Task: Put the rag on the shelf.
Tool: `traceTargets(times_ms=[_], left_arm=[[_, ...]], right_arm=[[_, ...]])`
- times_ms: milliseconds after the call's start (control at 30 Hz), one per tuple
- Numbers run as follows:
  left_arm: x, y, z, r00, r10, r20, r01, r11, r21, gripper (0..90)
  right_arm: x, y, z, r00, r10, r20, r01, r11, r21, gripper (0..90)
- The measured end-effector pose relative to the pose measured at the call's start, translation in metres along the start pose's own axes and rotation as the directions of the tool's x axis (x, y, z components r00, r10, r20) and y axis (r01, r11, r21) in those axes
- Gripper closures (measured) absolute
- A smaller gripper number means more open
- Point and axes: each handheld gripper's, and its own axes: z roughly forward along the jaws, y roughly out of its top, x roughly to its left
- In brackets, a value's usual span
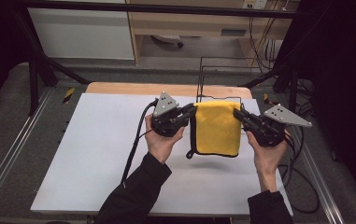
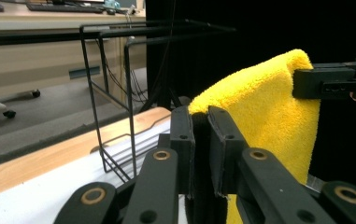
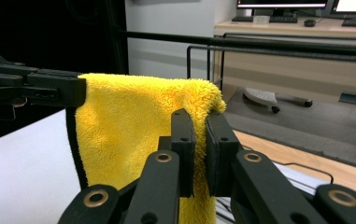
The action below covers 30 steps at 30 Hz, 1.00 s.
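A folded yellow towel with a black hem (image 1: 216, 128) hangs in the air above the white table top (image 1: 96, 149), held by its two upper corners. My left gripper (image 1: 190, 110) is shut on the towel's left corner, and my right gripper (image 1: 237, 114) is shut on the right corner. In the left gripper view the towel (image 2: 264, 102) runs from my own jaws to the other gripper (image 2: 302, 84) at the far right. In the right gripper view the towel (image 3: 133, 121) drapes down between my jaws (image 3: 199, 135) and the other gripper (image 3: 80, 91).
A black wire rack (image 1: 222, 77) stands at the table's far edge, just behind the towel. A wooden strip (image 1: 133, 88) borders the far side. Cables (image 1: 302, 182) trail off the right edge. A desk (image 3: 306, 28) lies beyond.
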Motion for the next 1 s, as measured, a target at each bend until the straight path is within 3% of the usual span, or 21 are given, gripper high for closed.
traceTargets(times_ms=[467, 1000], left_arm=[[0.007, 0.026, 0.007, 0.9998, -0.019, -0.01, 0.018, 0.996, -0.087, 80.7], [0.008, 0.061, 0.013, 0.9999, 0.012, -0.011, -0.014, 0.9879, -0.155, 80.7]], right_arm=[[-0.003, 0.022, 0.003, 0.9997, -0.001, 0.024, 0.003, 0.997, -0.077, 83.8], [-0.009, 0.053, 0.005, 0.998, -0.003, 0.063, 0.013, 0.989, -0.148, 83.9]])
